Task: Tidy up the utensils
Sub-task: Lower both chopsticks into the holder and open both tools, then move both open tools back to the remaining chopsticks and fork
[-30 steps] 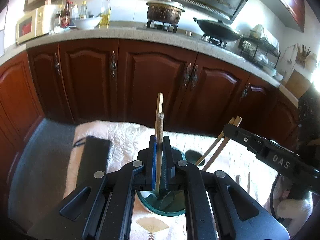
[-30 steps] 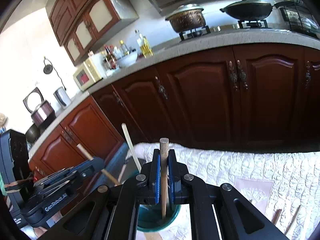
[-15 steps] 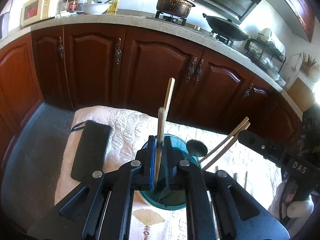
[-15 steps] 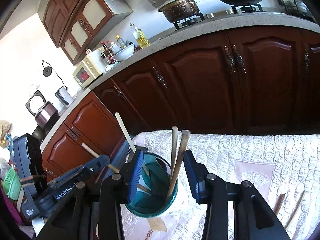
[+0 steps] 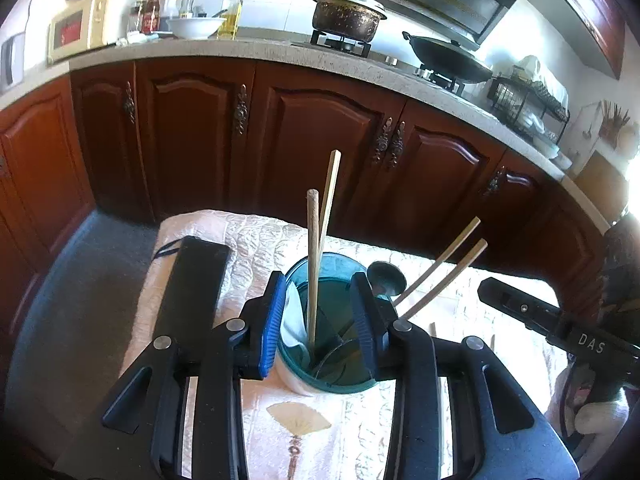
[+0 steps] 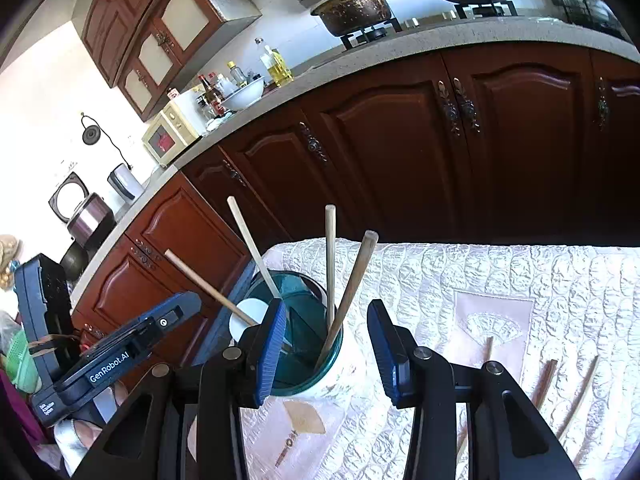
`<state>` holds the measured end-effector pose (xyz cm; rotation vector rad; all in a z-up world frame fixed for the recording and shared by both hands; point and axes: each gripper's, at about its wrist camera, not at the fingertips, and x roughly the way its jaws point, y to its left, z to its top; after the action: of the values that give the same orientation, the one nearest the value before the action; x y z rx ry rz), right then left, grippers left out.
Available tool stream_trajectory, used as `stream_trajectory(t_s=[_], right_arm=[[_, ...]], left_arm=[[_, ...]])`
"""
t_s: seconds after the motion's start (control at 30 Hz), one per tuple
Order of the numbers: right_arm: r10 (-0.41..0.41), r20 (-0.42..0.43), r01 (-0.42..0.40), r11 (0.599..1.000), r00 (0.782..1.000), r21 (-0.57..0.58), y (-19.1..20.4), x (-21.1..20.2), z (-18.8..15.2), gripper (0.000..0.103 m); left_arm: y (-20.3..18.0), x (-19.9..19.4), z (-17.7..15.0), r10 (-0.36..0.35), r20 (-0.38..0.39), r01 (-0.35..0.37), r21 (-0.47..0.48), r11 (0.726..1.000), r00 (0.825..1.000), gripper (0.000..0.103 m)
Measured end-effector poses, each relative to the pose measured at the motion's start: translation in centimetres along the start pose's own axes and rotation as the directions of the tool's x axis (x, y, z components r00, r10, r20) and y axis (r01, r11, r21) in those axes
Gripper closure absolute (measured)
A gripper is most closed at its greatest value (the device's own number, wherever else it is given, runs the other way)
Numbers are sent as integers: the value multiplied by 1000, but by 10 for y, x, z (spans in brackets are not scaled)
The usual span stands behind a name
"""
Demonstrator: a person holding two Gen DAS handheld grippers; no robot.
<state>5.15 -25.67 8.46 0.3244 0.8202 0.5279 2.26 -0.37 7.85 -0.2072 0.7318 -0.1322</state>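
Observation:
A teal utensil holder (image 5: 332, 344) (image 6: 298, 336) stands on a white quilted cloth. Several wooden sticks lean in it, among them a round-tipped wooden handle (image 5: 312, 264) (image 6: 354, 284) and a thin chopstick (image 5: 330, 196) (image 6: 330, 264), plus a dark spoon (image 5: 386, 278). My left gripper (image 5: 320, 320) is open, its jaws either side of the holder. My right gripper (image 6: 326, 344) is open too, jaws astride the holder's right side. Neither holds anything. Loose chopsticks (image 6: 546, 374) lie on the cloth at right.
A black flat case (image 5: 192, 284) lies on the cloth left of the holder. Dark wooden kitchen cabinets (image 5: 320, 132) stand behind the table. The right gripper's body (image 5: 560, 328) shows at right in the left wrist view; the left one (image 6: 120, 356) at left in the right wrist view.
Both grippers opened and let go of the wooden sticks they held, the right one first. The sticks now lean in the holder. Both grippers drew back a little.

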Motion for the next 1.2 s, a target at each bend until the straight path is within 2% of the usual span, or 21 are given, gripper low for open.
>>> stream_trajectory(t_s=[0.3, 0.57, 0.77, 0.93, 1.2], right_arm=[[-63, 6, 64, 997, 998, -46, 4, -15, -19, 63], [-119, 8, 119, 992, 993, -48, -5, -32, -38, 63], [-182, 13, 182, 980, 983, -81, -12, -47, -55, 61], [-231, 5, 231, 970, 973, -76, -29, -59, -68, 60], [-290, -22, 290, 957, 957, 0, -73, -77, -86, 60]], left_arm=[[-13, -12, -19, 30, 20, -31, 48, 998, 999, 70], [-39, -15, -39, 6, 5, -6, 96, 995, 1000, 69], [-61, -11, -56, -21, -22, 23, 133, 991, 1000, 65], [-80, -3, -69, -49, -61, 58, 158, 986, 997, 64], [-101, 13, -87, -74, -116, 95, 189, 977, 991, 64]])
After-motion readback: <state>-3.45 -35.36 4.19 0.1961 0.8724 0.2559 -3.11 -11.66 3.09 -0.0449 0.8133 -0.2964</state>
